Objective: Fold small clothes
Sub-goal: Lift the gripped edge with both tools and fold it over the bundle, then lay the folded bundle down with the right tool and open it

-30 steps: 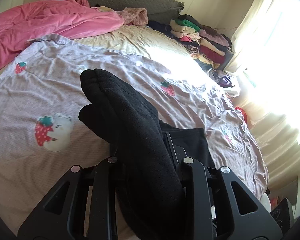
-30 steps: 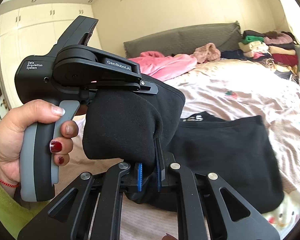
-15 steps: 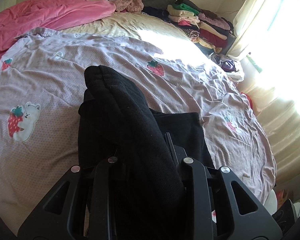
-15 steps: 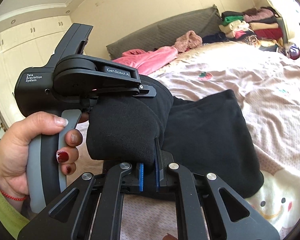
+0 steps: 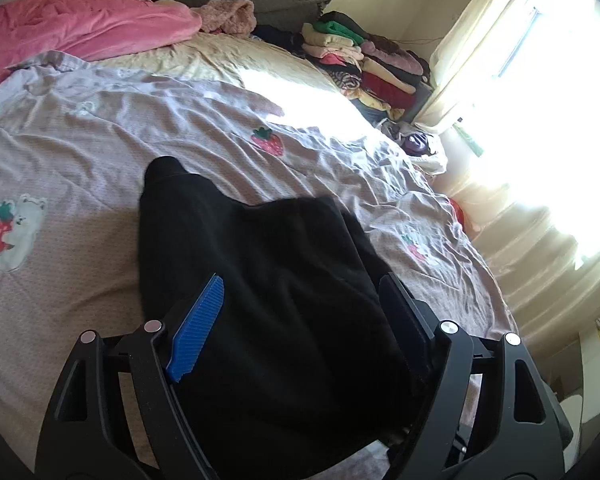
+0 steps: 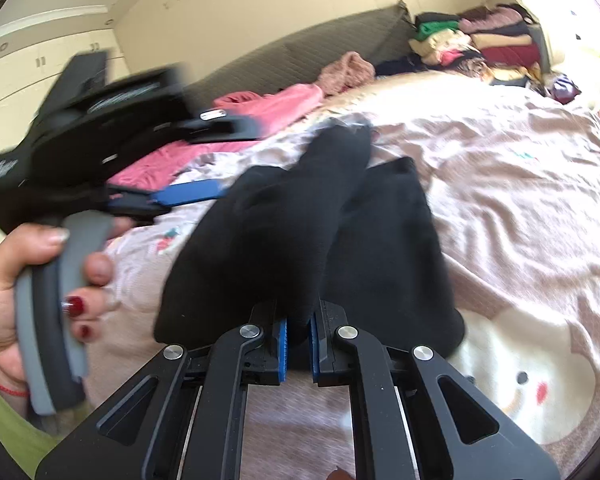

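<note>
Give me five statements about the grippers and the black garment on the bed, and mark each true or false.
1. The left gripper is open. True.
2. The right gripper is open and holds nothing. False: it is shut on the black garment.
3. The garment lies on a sheet with strawberry prints. True.
4. The pink blanket covers the garment. False: it lies apart, near the headboard.
5. A pile of clothes sits at the far side of the bed. True.
</note>
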Demonstrator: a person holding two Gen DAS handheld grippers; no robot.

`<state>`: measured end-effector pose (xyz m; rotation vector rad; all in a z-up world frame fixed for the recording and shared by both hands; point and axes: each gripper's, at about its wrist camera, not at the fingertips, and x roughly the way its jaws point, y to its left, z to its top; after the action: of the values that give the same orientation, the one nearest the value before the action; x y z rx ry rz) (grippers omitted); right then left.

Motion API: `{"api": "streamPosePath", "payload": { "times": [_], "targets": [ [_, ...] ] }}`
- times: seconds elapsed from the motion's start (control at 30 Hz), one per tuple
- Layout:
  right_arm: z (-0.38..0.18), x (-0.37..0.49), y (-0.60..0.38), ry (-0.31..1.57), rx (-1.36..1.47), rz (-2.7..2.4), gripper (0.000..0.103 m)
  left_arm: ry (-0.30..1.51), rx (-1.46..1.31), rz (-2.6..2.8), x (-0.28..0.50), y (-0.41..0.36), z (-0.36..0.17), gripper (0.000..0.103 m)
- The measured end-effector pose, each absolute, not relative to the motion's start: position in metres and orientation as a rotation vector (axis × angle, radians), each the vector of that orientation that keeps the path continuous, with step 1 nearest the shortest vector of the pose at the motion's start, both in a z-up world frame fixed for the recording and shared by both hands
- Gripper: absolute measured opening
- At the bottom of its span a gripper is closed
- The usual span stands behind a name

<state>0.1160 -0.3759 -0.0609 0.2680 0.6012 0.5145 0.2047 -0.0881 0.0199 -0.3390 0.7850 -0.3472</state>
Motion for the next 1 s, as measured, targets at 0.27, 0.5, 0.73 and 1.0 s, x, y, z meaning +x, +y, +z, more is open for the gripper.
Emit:
{"api": "streamPosePath", "payload": {
  "times": [0.27, 0.5, 0.73, 1.0],
  "targets": [
    [-0.069, 0.113, -0.393, 0.64, 0.291, 0.479, 0.026, 0.876, -0.282, -0.261, 0.194, -0.058, -0.027, 0.07],
    [-0.042, 0.099, -0.43, 0.59, 0.335, 0.428, 0.041, 0.871, -0.252, -0.274, 0.187, -0.062, -0.035, 0.07],
    [-0.009, 0.158, -0.411, 0.674, 0.177, 0.47, 0.045, 0.858, -0.211, -0.276, 0.181, -0.066, -0.031, 0.07],
    [-0.029, 0.243, -0.381, 0.893, 0.249, 0.52, 0.045, 0.848, -0.182, -0.281, 0.179, -0.067, -0.027, 0.07]
  ]
}}
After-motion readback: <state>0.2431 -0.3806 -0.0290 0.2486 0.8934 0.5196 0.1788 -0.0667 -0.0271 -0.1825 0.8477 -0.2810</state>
